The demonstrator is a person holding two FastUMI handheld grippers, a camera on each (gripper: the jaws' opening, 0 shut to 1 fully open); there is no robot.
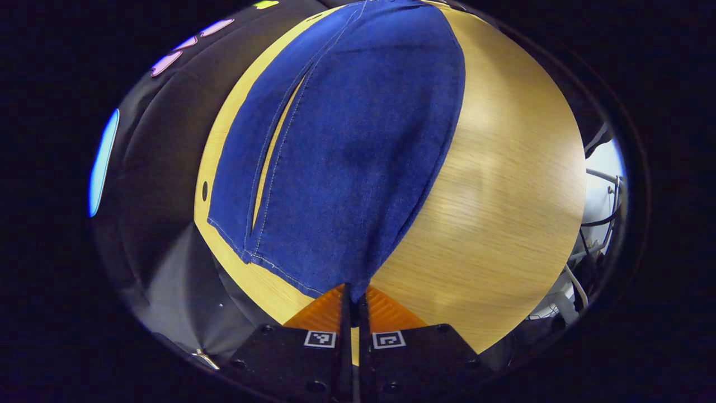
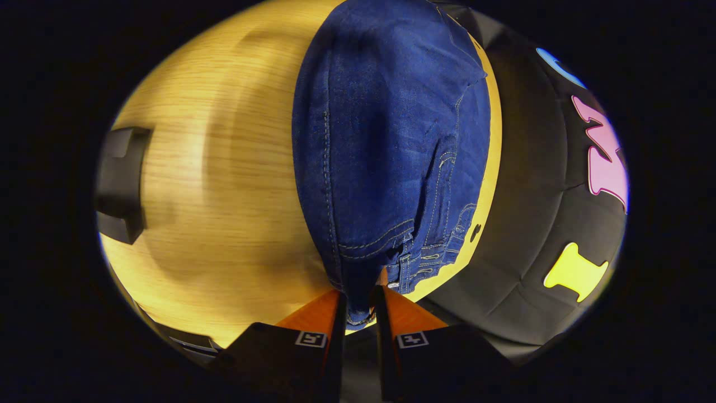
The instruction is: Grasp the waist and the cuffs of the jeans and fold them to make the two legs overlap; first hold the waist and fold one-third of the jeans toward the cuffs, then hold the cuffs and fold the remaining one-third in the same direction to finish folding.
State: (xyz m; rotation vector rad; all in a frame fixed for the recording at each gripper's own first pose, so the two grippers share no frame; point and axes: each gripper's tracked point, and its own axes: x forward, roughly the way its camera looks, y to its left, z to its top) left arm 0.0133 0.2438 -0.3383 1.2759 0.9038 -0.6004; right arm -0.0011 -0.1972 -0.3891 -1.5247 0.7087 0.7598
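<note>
— Jeans [image 1: 358, 140] lie on the wooden table [image 1: 503, 212]. Your left gripper [image 1: 353, 296] pinches a cuff [image 1: 335, 274]; your right gripper [image 2: 358, 305] pinches the waist [image 2: 386, 263].

— Which step?

— I think the first: laying one leg over the other. Lift both ends together and keep them level. I see no boxes or bins.
</note>
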